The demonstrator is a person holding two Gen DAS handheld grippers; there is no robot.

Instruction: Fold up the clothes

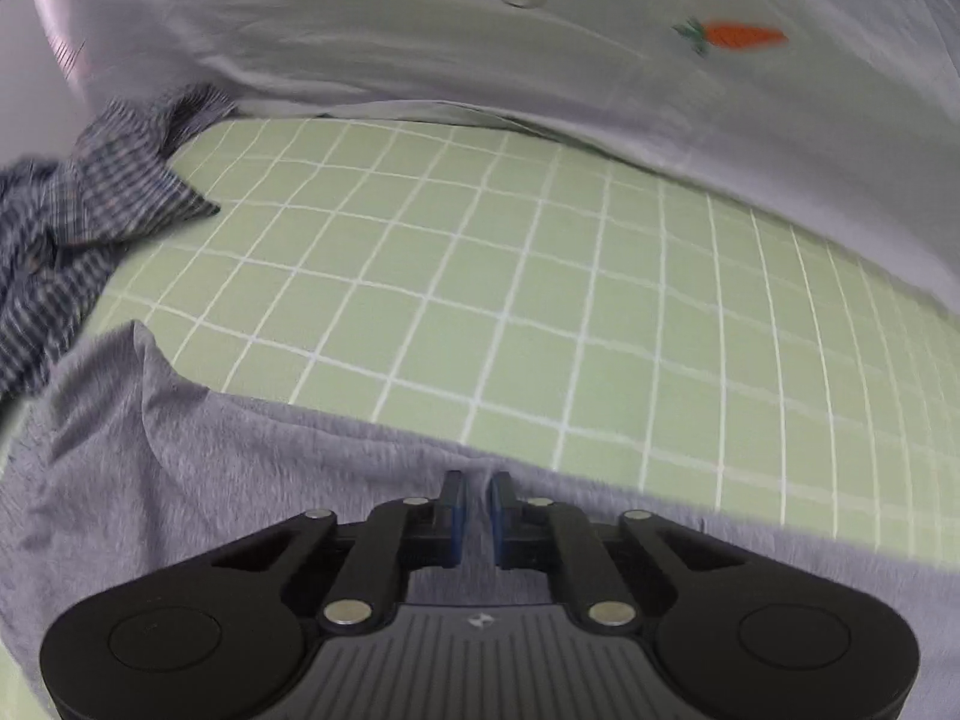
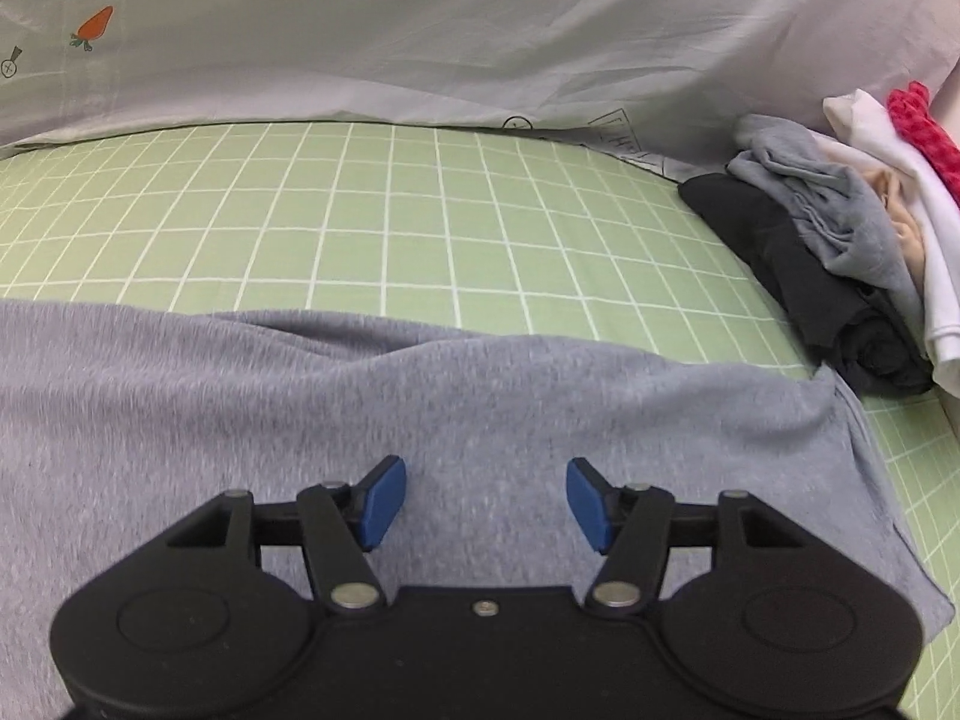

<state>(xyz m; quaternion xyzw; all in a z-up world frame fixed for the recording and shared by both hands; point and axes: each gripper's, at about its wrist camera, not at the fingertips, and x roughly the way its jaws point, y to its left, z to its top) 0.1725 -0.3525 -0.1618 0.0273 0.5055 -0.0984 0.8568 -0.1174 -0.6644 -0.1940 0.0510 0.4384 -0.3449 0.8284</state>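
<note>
A grey heathered garment (image 1: 198,468) lies across the near part of a green checked bed sheet (image 1: 480,276). My left gripper (image 1: 478,498) is shut on a pinched fold of this grey garment near its far edge. In the right wrist view the same grey garment (image 2: 360,408) spreads under my right gripper (image 2: 486,501), which is open and empty just above the cloth. The garment's far edge shows a raised fold.
A blue checked shirt (image 1: 72,222) lies crumpled at the left. A pile of clothes, black (image 2: 798,276), grey, white and red, sits at the right edge of the bed. A pale quilt with a carrot print (image 1: 744,36) lies along the back.
</note>
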